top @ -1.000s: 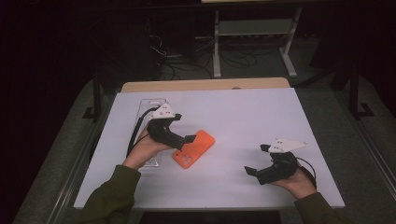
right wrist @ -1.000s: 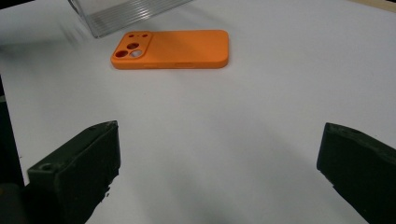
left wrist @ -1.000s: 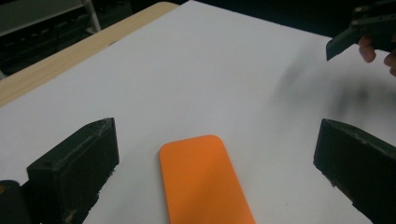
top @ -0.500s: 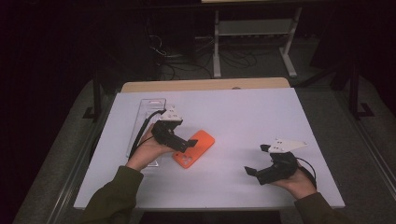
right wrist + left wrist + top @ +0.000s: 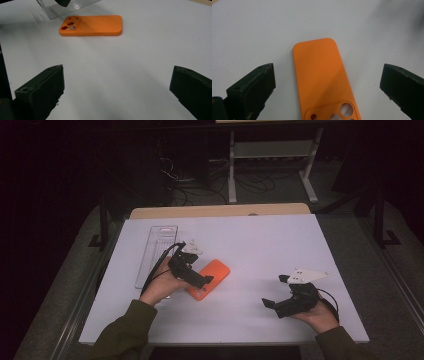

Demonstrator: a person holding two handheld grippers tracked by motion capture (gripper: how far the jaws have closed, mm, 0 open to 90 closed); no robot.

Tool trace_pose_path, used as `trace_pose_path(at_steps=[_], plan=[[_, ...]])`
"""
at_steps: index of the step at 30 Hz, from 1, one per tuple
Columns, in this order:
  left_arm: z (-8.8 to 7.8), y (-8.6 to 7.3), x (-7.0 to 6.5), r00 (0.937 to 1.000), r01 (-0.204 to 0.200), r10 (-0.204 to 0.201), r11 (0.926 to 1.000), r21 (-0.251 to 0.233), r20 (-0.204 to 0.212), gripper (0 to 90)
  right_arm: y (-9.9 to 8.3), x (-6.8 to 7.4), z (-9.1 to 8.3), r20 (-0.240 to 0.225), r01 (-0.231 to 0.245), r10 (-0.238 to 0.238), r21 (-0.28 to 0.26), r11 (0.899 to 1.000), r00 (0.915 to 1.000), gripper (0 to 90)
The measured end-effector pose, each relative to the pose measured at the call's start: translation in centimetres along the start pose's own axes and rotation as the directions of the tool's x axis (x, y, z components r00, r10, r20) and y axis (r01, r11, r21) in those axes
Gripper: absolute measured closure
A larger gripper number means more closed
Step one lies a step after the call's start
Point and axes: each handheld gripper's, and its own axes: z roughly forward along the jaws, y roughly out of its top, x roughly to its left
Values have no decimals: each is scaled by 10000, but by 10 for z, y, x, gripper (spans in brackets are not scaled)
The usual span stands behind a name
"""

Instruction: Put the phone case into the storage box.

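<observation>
Item: orange case [image 5: 209, 278], flat on the table [image 5: 260, 245] toward its left edge, camera cutouts up, beside a clear tray [image 5: 156, 254]. Left tool [image 5: 192, 272] above it, jaws spread wide, straddling; grasp not yet made. Right tool [image 5: 280, 304] released, idle near the front-right corner.

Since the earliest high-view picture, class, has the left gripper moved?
Yes. The left gripper has shifted slightly toward the table's far edge, closer to the clear plastic tray, above the orange phone case, which lies where it was.
</observation>
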Motion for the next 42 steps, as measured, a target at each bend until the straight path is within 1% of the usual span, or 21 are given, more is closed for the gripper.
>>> trace_pose_path(at_steps=[1, 2, 5, 6, 10, 11, 16, 18, 21, 25, 27, 28, 30, 31, 34, 35, 37, 38, 39, 40, 42], plan=[[0, 0, 0, 10000, 0, 0, 10000, 0, 0, 0, 0, 0, 0, 0, 0, 0, 0, 10000, 10000, 0], [2, 0, -1, 9999, 87, -88, 9997, 220, 57, 0, 0, 0, 0, -1, 5, -5, 2, 10000, 10000, 0], [3, 1, 0, 10000, 38, -40, 9991, 433, 51, 0, 0, 0, 0, -7, -1, 1, 16, 10000, 10000, 0], [4, 3, 2, 10000, -42, 40, 9981, 608, 28, 0, 0, 1, 0, -11, -3, 3, 13, 10000, 10000, 0], [5, 5, 2, 10000, 29, -23, 9973, 732, -82, 0, 0, 0, 0, -6, -18, 18, 6, 10000, 10000, 0], [6, 6, 2, 9999, 83, -76, 9955, 942, -84, 0, 0, 0, 0, 0, -20, 20, 8, 10000, 10000, 0], [13, 7, -2, 9992, 343, -317, 9916, 1244, -227, 0, 0, 1, 0, -4, -20, 20, 12, 10000, 10000, 0], [15, 8, -2, 9994, 267, -229, 9885, 1486, -276, 0, 0, 1, 0, -6, -9, 9, 7, 10000, 10000, 0], [18, 9, -4, 9993, 304, -264, 9880, 1517, -281, 0, 0, 0, 0, 1, -9, 9, 1, 10000, 10000, 0], [24, 9, -4, 9986, 314, -224, 9798, 1975, -474, 0, 0, 1, 0, -14, -4, 4, -5, 10000, 10000, 0], [25, 9, -4, 9985, 353, -263, 9790, 2009, -474, 0, 0, 1, 0, -13, 1, -1, -4, 10000, 10000, 0], [28, 8, -4, 9982, 459, -366, 9767, 2096, -481, 0, 1, 0, 0, -2, -14, 14, -4, 10000, 10000, 0], [29, 8, -3, 9985, 349, -251, 9760, 2150, -480, 0, 1, 0, 0, -6, -4, 4, -19, 10000, 10000, 0], [31, 8, -3, 9983, 328, -210, 9734, 2268, -540, 0, 1, 1, 0, -14, 9, -9, -23, 10000, 10000, 0], [34, 7, -3, 9978, 472, -347, 9698, 2394, -564, 0, 1, 1, 0, -23, 2, -2, -35, 10000, 10000, 0], [34, 7, -3, 9980, 427, -299, 9682, 2465, -552, 0, 1, 1, 0, -25, 9, -10, -31, 10000, 10000, 0], [36, 7, -4, 9979, 457, -327, 9673, 2496, -561, 0, 1, 1, 0, -27, 14, -14, -9, 10000, 10000, 0], [38, 7, -5, 9970, 624, -491, 9683, 2418, -607, 0, 1, 1, 0, -24, 19, -19, -3, 10000, 10000, 0], [39, 6, -5, 9972, 601, -467, 9654, 2536, -582, 0, 1, 1, 0, -26, 19, -19, -28, 10000, 10000, 0], [39, 6, -5, 9972, 601, -467, 9654, 2536, -582, 0, 1, 1, 0, -33, -1, 1, -41, 10000, 10000, 0], [41, 6, -6, 9973, 596, -456, 9620, 2665, -581, 1, 1, 1, 0, -26, -4, 4, -39, 10000, 10000, 0]])
